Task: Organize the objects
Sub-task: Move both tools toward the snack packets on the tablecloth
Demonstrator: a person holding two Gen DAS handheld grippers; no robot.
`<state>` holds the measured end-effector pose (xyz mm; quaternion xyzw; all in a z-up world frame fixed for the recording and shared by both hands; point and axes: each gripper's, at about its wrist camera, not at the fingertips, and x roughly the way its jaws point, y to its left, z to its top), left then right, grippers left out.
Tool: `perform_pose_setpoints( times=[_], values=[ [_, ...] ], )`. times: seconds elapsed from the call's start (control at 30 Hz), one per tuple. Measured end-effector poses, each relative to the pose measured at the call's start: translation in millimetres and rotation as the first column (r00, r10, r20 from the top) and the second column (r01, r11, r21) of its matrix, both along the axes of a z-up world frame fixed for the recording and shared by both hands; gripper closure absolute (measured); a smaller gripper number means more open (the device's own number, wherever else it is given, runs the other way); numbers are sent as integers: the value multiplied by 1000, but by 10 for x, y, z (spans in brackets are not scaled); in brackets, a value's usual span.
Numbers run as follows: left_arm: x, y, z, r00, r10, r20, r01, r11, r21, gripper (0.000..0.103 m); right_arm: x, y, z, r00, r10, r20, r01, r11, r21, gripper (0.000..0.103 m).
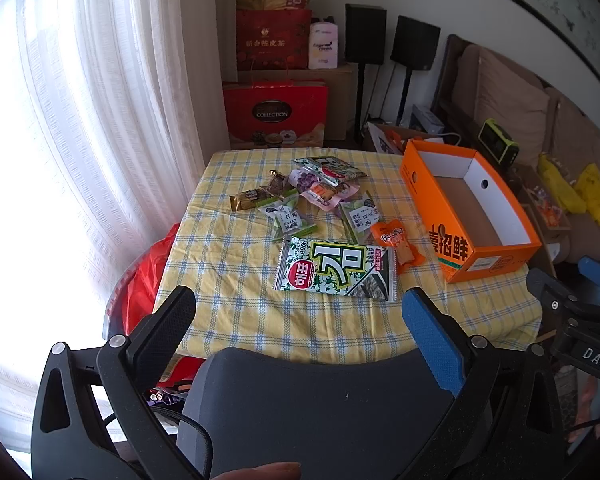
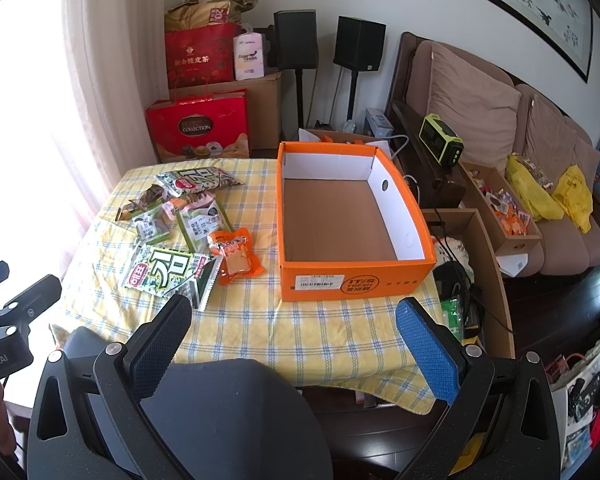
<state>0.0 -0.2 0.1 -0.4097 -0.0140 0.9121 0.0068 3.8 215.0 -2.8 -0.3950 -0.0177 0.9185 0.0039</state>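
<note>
Several snack packets lie on the yellow checked tablecloth (image 1: 260,320). Nearest is a large green-and-white seaweed packet (image 1: 336,268) (image 2: 170,276), with an orange packet (image 1: 398,242) (image 2: 236,256) beside it. Smaller green, pink and brown packets (image 1: 300,196) (image 2: 172,208) are heaped behind. An orange cardboard box (image 1: 488,264) (image 2: 356,284) with nothing in it stands on the right of the table. My left gripper (image 1: 298,304) hangs open above the near table edge, short of the seaweed packet. My right gripper (image 2: 294,312) is open in front of the box. Neither holds anything.
A grey chair back (image 1: 320,400) (image 2: 220,400) sits under both grippers at the table's near edge. White curtains (image 1: 80,140) hang on the left. Red gift bags (image 1: 276,112) and black speakers (image 1: 364,34) stand behind the table. A brown sofa (image 2: 500,120) and open cartons (image 2: 504,216) line the right side.
</note>
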Motion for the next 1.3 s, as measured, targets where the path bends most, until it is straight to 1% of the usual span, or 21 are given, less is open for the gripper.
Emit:
perform_pose_setpoints(
  times=[0.63,1.0,1.07,1.23,1.3],
  values=[
    [0,12,17,1000,1,1,-1,1000,-3,0,-7,-7,-5,1000,1,0,-1,1000,-1,0],
    [-54,-24,-103,1000,4,14,-4,1000,-21,0,-30,-37,-29,1000,3,4,-3,1000,2,0],
    [-66,-35,-117,1000,5,16,-4,1000,-24,0,-63,-19,-78,1000,6,6,-6,1000,0,0],
    [-135,-73,-162,1000,2,27,-1,999,-37,0,-105,-5,-75,1000,14,16,-14,1000,-1,0],
    [-175,-92,-175,1000,7,22,-6,999,-38,0,-155,-61,-132,1000,19,21,-19,1000,-2,0]
  ],
)
